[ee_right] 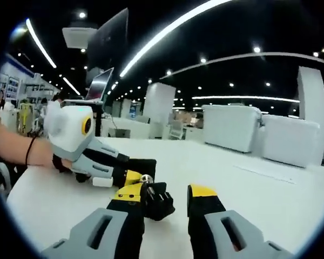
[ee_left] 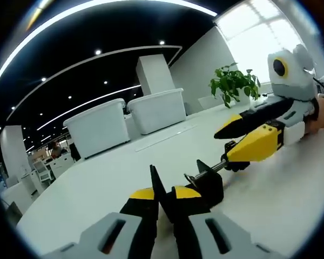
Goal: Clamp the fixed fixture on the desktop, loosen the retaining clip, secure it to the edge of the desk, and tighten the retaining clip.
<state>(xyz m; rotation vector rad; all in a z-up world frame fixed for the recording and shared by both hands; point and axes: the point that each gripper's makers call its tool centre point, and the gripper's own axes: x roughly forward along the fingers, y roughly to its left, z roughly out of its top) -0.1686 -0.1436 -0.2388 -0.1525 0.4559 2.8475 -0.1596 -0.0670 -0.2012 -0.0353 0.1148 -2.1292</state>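
A black clamp fixture (ee_left: 208,186) lies on the white desk (ee_left: 113,183), and a thin fin of it sticks up between my left jaws. My left gripper (ee_left: 162,191) is shut on it. The fixture's screw rod (ee_left: 213,168) runs up to a black knob (ee_left: 235,162). My right gripper (ee_left: 227,143) comes in from the right with its yellow jaws spread around that knob. In the right gripper view the knob (ee_right: 159,202) sits between the parted jaws of my right gripper (ee_right: 164,197), touching the left one. There the left gripper (ee_right: 130,175) holds the fixture's black body (ee_right: 140,164).
Two white storage bins (ee_left: 97,127) (ee_left: 156,110) stand at the desk's far side, with a potted plant (ee_left: 235,83) near the window. A dark monitor (ee_right: 108,40) and a laptop (ee_right: 100,83) stand at the desk's other end. A person's forearm (ee_right: 16,148) holds the left gripper.
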